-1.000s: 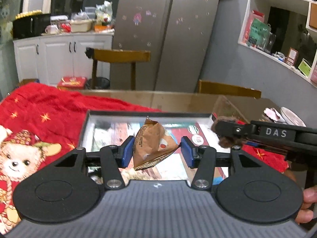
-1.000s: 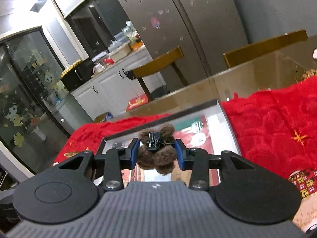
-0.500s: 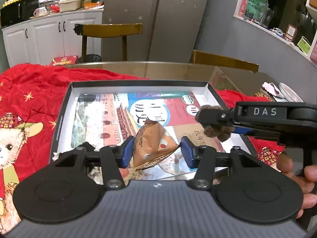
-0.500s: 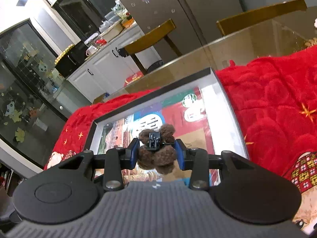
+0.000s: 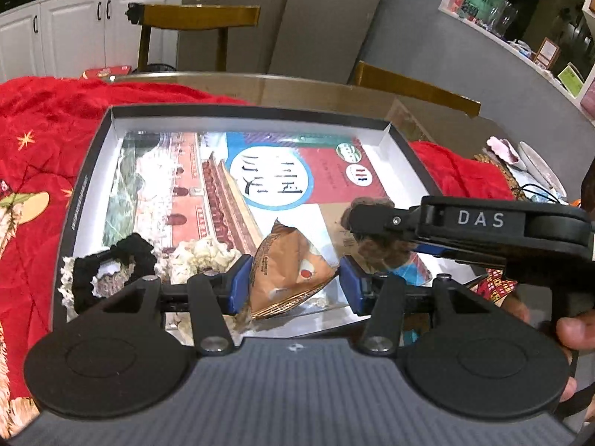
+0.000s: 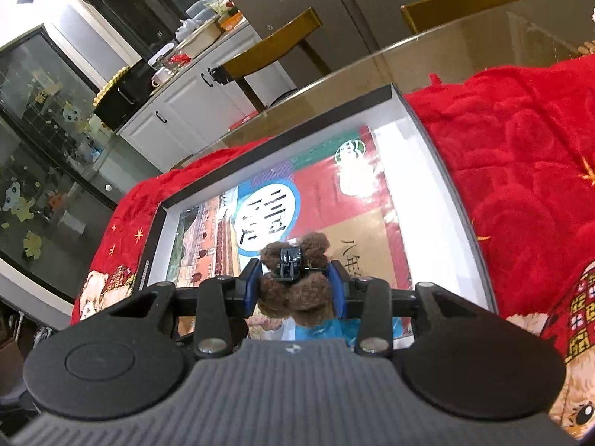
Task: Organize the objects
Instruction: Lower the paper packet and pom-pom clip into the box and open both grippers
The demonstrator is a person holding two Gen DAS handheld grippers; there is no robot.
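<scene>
My left gripper (image 5: pixel 292 282) is shut on a brown snack packet (image 5: pixel 286 271) and holds it low over the near part of a shallow black-rimmed box (image 5: pixel 245 108). My right gripper (image 6: pixel 293 290) is shut on a fuzzy brown hair clip (image 6: pixel 297 295) with a black clasp, over the same box (image 6: pixel 446 182). In the left wrist view the right gripper (image 5: pixel 372 219) reaches in from the right with the brown hair clip (image 5: pixel 383 251) beneath its finger. A black scrunchie (image 5: pixel 111 264) and a cream fluffy scrunchie (image 5: pixel 200 256) lie in the box's near left corner.
The box sits on a red blanket (image 5: pixel 41 141) with bear prints, spread over a glass table (image 5: pixel 327 89). Printed cards line the box floor (image 5: pixel 275 174). Wooden chairs (image 5: pixel 197 18) stand behind the table. Plates (image 5: pixel 535 163) lie at the far right. A hand (image 5: pixel 572 330) grips the right tool.
Both grippers have sunk and tipped downward toward the box, which now fills more of each view. The scrunchies in the near left corner have come into sight. Both grips are unchanged.
</scene>
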